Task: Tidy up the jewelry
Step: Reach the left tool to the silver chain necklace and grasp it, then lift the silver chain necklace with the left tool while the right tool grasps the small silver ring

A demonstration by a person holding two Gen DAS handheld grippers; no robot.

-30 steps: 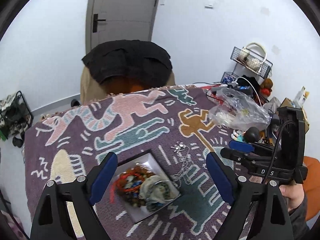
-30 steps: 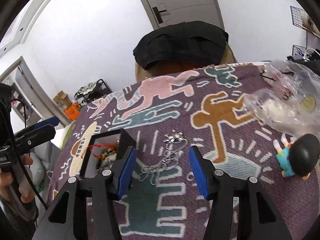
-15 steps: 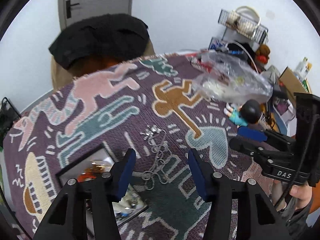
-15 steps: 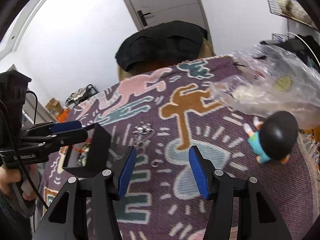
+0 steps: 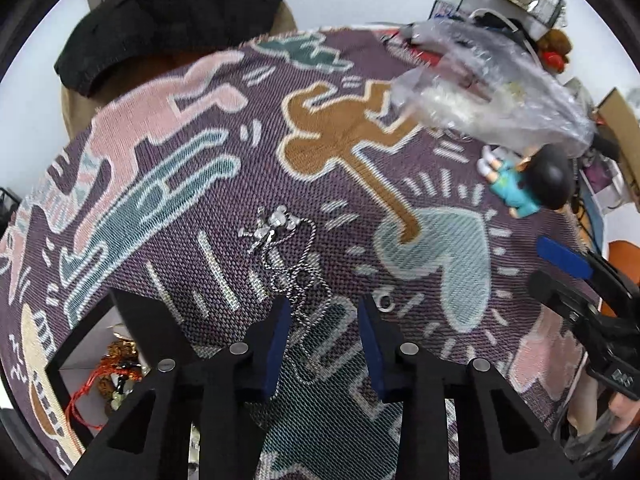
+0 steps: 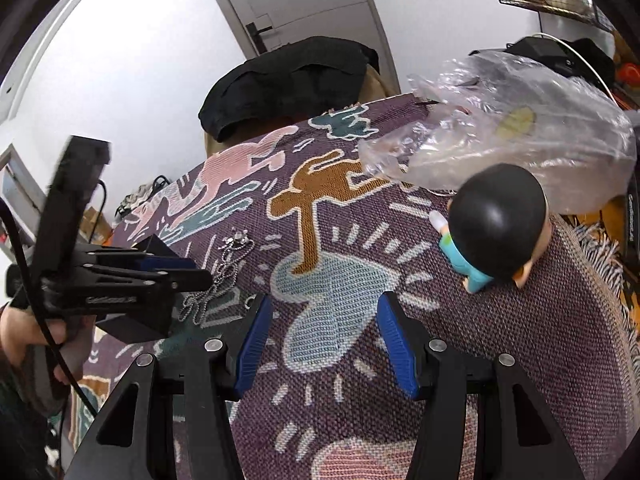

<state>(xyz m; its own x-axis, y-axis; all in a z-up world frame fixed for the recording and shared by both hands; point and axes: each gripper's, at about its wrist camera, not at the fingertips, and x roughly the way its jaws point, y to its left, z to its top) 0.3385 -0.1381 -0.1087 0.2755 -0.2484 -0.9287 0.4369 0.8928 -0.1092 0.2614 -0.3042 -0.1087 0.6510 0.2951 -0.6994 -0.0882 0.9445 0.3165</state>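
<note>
A silver chain necklace (image 5: 294, 276) with a shiny pendant (image 5: 276, 224) lies on the patterned purple cloth (image 5: 360, 152). My left gripper (image 5: 322, 312) is open, low over the chain's near end, its jaws on either side of the chain. A small silver ring (image 5: 385, 301) lies just right of it. A black tray (image 5: 132, 320) holding red and orange beads (image 5: 116, 364) sits at the lower left. My right gripper (image 6: 320, 320) is open and empty over the cloth; the necklace (image 6: 224, 276) and my left gripper (image 6: 180, 276) show to its left.
A toy figure with a black head (image 5: 532, 184) lies at the right, also in the right wrist view (image 6: 492, 220). A crumpled clear plastic bag (image 5: 488, 84) sits behind it. A chair with a black garment (image 5: 168, 20) stands beyond the table's far edge.
My left gripper moved right from over the tray to the necklace, dropped lower and narrowed its jaws. My right gripper drifted right, away from the necklace toward the toy figure.
</note>
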